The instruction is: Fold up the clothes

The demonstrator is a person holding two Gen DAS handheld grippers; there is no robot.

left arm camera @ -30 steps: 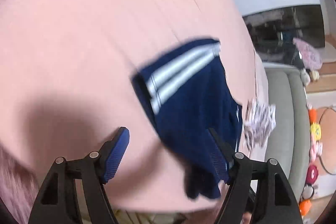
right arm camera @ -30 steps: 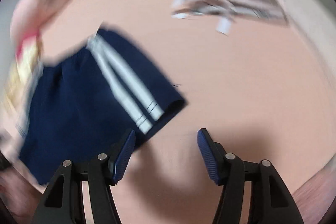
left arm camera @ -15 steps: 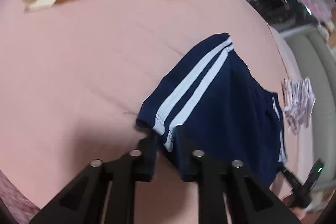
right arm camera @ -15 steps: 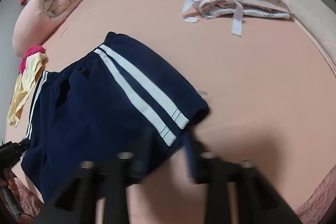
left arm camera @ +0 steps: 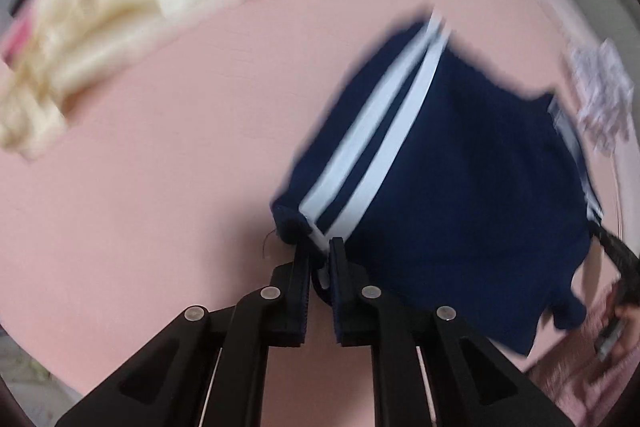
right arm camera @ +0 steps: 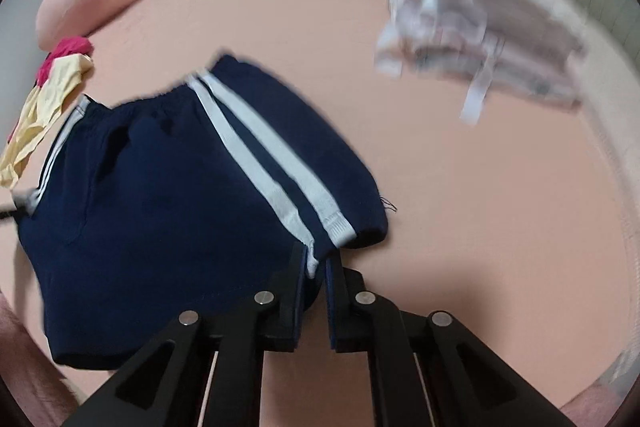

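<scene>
On the pink bed [right arm camera: 460,187] the navy shorts [right arm camera: 168,195] lie spread flat, unfolded, with the left gripper [left arm camera: 319,259] and right gripper [right arm camera: 318,259] each clamped on a striped leg hem at six o'clock, so the fold itself is all still to come. Up at one o'clock a white stack [right arm camera: 480,23] looks finished, a yellow garment [right arm camera: 44,107] waits at nine; blur smears details.

Motion blurs the cream garment [left arm camera: 132,15] (pale stack [right arm camera: 484,27] likewise).
</scene>
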